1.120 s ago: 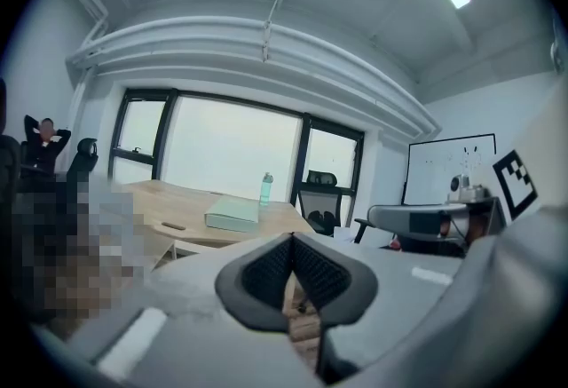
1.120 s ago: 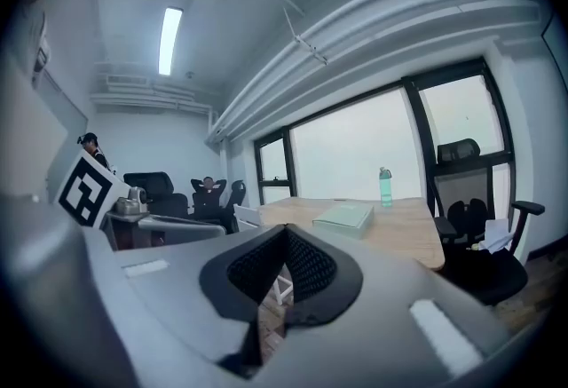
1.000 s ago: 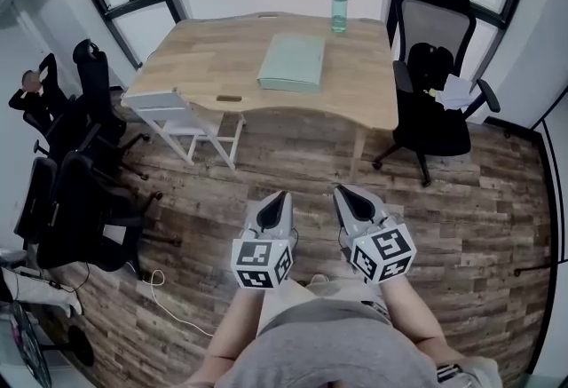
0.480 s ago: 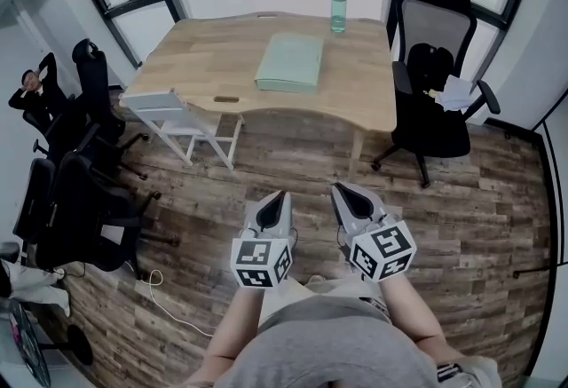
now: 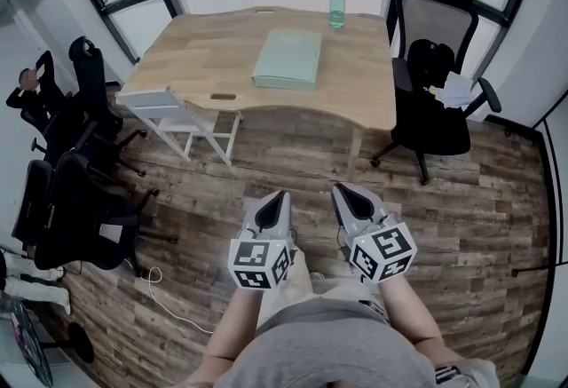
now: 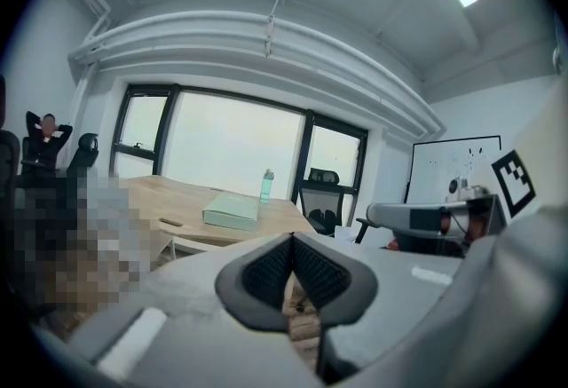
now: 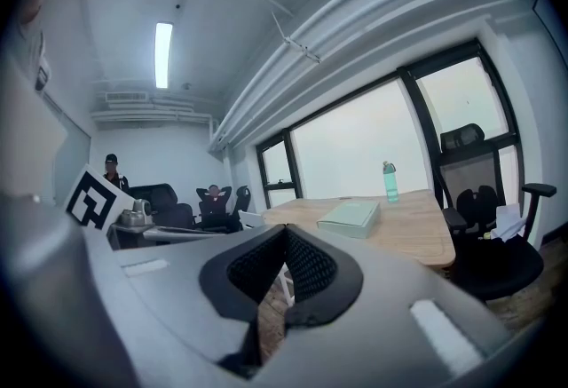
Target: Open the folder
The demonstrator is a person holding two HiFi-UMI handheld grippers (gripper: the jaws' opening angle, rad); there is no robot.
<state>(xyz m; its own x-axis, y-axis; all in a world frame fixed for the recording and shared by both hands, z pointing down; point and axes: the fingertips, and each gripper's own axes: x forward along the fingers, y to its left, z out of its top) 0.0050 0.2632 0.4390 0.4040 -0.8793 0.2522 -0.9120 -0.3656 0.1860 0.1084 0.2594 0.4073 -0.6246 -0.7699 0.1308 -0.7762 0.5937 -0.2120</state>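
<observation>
Not started — folder (image 5: 287, 59) lying closed on the desk (image 5: 204, 49), well apart from left tool (image 5: 280, 197) and right tool (image 5: 340, 191), both pinched shut, empty — approach and opening yet to come.

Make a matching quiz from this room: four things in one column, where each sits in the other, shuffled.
1 pale green flat folder
2 teal plastic water bottle
3 black office chair holding papers
4 small white chair

A at the wooden table's far edge
B on the floor, table's right
C flat mid-tabletop
D by the table's near left corner

Pairs: 1-C, 2-A, 3-B, 4-D
</observation>
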